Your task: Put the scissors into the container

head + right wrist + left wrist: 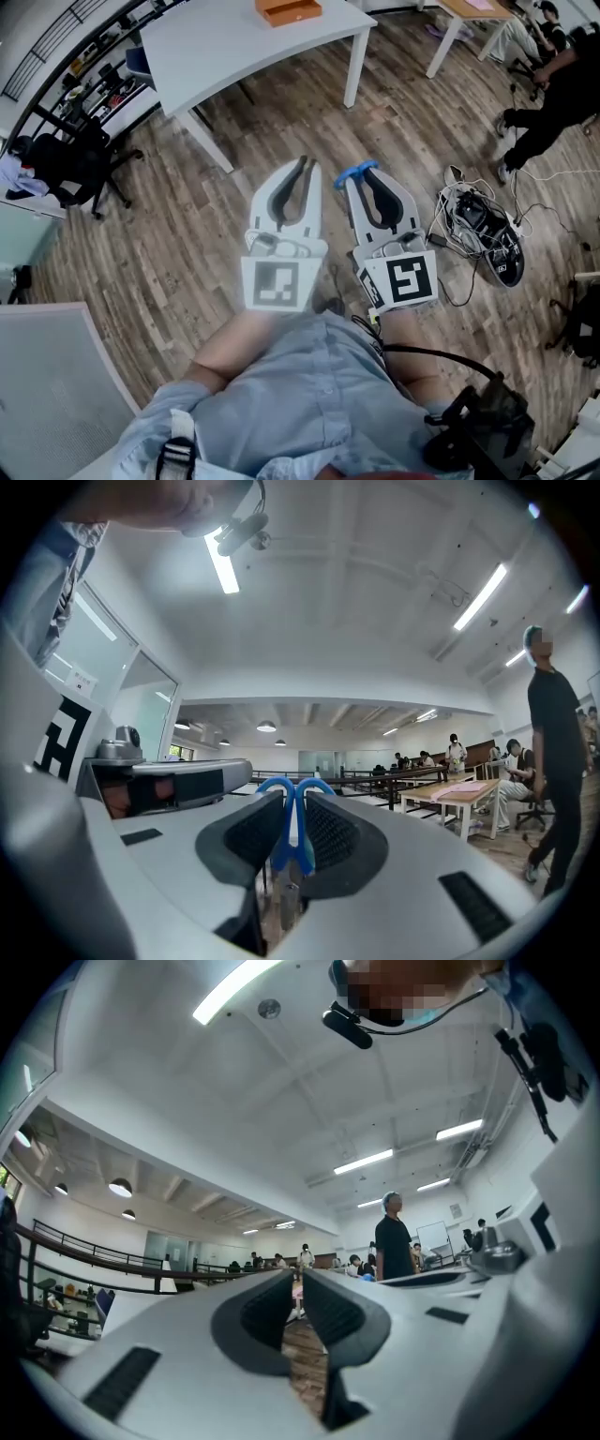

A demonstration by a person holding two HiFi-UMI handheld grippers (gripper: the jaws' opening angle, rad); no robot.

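Wood-plank floor [178,244], white table [234,42], ceiling striplights [228,988].

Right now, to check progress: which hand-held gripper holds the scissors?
The right hand-held gripper: blue scissors sit between its jaws; the left hand-held gripper holds nothing.

Only the blue handles of the scissors [357,173] stick out past the tips of the right gripper [367,174]. Its jaws cover most of the blades. The orange container [289,10], at twelve o'clock, is cut by the top edge. The marker cube [277,284] on the left gripper [301,165] looks blurry. A person [548,84] at two o'clock is cut off too.
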